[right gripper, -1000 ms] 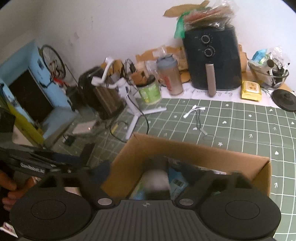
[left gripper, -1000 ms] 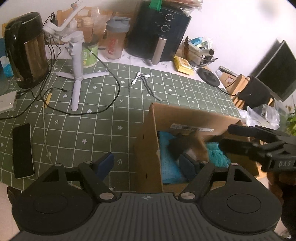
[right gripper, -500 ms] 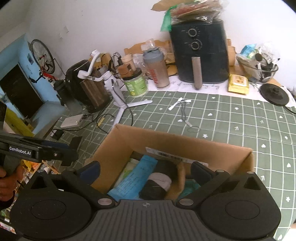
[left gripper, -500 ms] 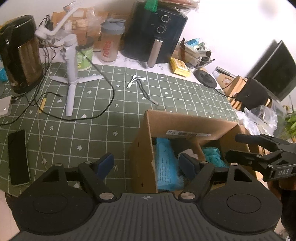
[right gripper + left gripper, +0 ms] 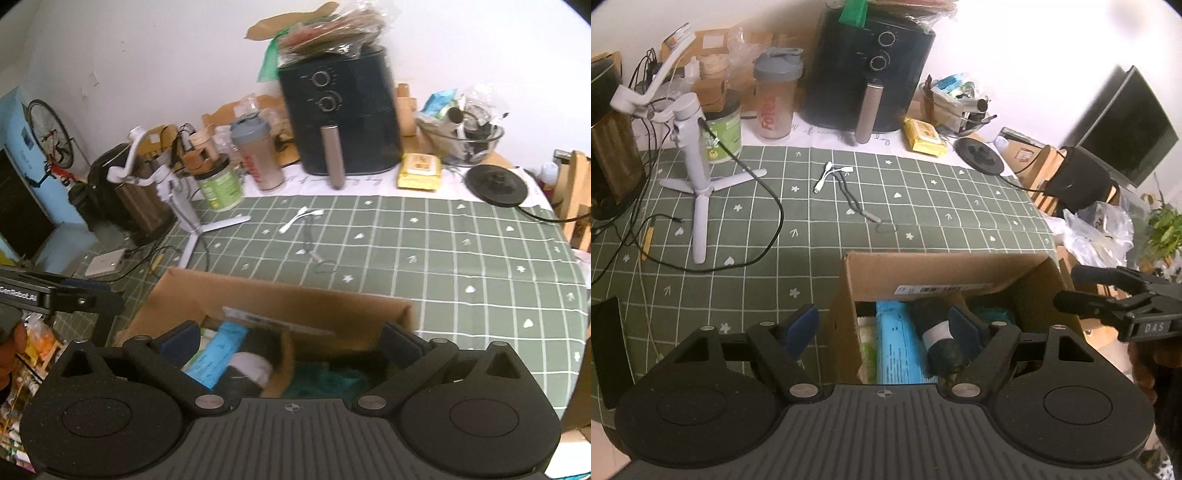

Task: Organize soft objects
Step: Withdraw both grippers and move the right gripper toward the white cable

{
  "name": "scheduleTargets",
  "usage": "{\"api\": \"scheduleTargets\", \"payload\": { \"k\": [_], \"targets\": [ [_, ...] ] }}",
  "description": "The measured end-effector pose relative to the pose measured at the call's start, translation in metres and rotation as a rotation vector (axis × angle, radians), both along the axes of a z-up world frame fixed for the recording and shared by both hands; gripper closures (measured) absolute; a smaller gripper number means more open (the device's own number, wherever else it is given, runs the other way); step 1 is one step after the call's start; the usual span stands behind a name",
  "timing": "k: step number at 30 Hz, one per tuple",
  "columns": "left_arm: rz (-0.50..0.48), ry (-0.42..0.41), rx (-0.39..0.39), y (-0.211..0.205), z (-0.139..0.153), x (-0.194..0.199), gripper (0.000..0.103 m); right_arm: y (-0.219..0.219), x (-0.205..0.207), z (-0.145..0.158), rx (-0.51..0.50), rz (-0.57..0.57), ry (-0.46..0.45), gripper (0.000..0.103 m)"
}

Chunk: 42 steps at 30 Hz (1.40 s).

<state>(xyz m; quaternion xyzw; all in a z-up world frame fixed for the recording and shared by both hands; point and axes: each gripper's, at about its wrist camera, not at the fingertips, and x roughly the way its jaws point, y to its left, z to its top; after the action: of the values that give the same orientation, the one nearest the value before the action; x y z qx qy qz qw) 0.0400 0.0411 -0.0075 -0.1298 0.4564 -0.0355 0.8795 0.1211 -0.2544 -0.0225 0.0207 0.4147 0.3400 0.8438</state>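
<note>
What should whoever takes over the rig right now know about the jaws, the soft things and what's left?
Left gripper: jaws open, empty, straddling the left wall of the cardboard box.
Right gripper: jaws wide open, empty, over the box.
In the box: blue packet, dark roll with a white band, teal fluffy item in the right section past the cardboard divider.
Done: these soft items are already boxed.
Left: no soft item shows on the green tablecloth, only cables and a tripod; check outside these views before finishing.
</note>
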Motion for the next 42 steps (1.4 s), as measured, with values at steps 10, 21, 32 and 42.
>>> {"api": "scheduleTargets", "payload": {
  "k": [10,21,32,42],
  "targets": [
    [0.007,0.003,0.016,0.005,0.001,0.02,0.026,-0.015,0.039,0.004,-0.018,-0.002,-0.027,0.0],
    [0.004,0.006,0.041,0.001,-0.002,0.04,0.026,-0.009,0.087,0.0,-0.077,0.058,-0.057,0.0],
    [0.03,0.02,0.031,-0.002,-0.004,0.052,0.026,0.011,0.136,-0.026,-0.149,0.16,-0.048,0.0],
    [0.051,0.034,0.042,-0.007,-0.007,0.058,0.026,0.048,0.168,-0.05,-0.258,0.237,-0.151,0.0]
  ]
}}
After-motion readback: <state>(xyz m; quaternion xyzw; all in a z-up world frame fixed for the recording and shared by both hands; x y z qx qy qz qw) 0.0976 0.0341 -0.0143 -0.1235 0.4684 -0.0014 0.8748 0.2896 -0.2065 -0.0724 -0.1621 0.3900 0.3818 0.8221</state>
